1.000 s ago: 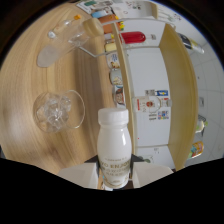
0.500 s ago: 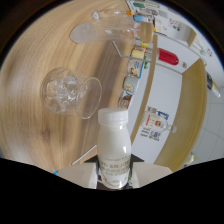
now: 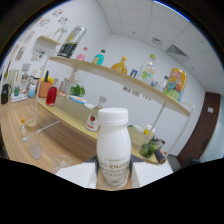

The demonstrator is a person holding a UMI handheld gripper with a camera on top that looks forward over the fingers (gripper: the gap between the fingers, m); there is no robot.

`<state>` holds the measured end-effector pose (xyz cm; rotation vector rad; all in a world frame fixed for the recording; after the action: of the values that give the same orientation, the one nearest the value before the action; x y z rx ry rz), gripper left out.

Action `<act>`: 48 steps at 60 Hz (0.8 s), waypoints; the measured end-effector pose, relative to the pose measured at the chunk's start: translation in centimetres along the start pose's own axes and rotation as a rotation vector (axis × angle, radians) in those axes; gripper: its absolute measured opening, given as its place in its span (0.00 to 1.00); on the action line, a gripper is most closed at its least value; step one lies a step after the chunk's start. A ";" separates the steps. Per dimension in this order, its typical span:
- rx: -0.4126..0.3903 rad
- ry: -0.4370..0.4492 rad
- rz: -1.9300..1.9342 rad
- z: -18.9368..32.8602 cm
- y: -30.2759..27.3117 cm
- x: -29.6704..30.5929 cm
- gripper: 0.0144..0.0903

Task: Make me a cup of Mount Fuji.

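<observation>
A white plastic bottle (image 3: 114, 145) with a white cap and grey lettering stands upright between my fingers. My gripper (image 3: 114, 176) is shut on its lower body, one white finger (image 3: 76, 175) on each side. The bottle's base is hidden below the fingers. On the wooden counter (image 3: 60, 132) beyond and left of the fingers sit clear glass cups (image 3: 34, 148), one small and one lower and wider (image 3: 61, 162), both apart from the bottle.
A long wooden shelf (image 3: 115, 75) runs across the wall with a yellow bottle (image 3: 119, 65), a blue bottle (image 3: 100, 57) and a dark jar (image 3: 67, 44). A red can (image 3: 51, 96) and a green plant (image 3: 77, 90) stand below. A brown door (image 3: 207, 130) is at the right.
The view has swung up from looking down on the counter and glasses to facing the wall shelves. The white bottle has stayed gripped between the fingers throughout.
</observation>
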<state>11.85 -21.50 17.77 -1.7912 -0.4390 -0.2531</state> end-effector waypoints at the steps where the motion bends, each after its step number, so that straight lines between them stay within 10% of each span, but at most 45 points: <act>1: -0.007 -0.004 0.037 0.1 0.5 -0.1 0.44; 48: -0.185 -0.051 0.453 4.1 12.0 -3.5 0.47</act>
<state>13.47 -20.68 4.73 -2.0266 -0.0375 0.0724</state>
